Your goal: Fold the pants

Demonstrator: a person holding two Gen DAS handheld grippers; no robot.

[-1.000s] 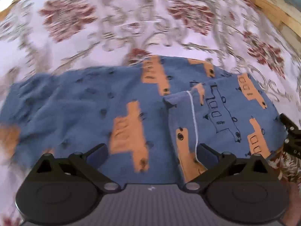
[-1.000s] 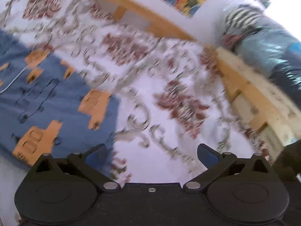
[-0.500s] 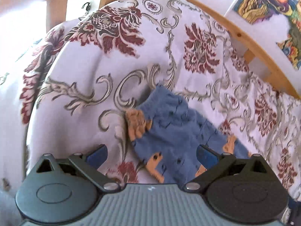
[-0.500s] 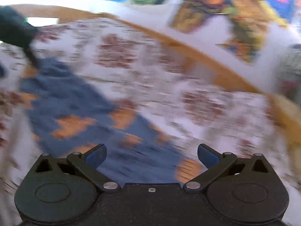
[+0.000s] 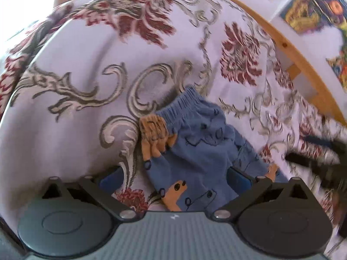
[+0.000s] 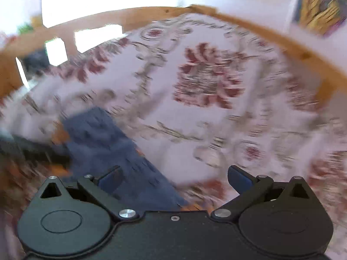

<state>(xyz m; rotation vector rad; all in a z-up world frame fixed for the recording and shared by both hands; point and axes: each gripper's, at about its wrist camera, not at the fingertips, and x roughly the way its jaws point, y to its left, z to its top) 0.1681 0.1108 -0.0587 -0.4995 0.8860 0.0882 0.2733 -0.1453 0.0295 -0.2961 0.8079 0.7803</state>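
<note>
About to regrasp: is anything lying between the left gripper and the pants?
Nothing visible. The left gripper is open, with the pants lying directly ahead on the floral bedspread. The right gripper appears blurred off to the side, not in the path.

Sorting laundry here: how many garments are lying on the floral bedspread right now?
1: the blue pants with orange trucks, lying on the bedspread just ahead of the open left claw. Anything behind the claws is hidden.
</note>
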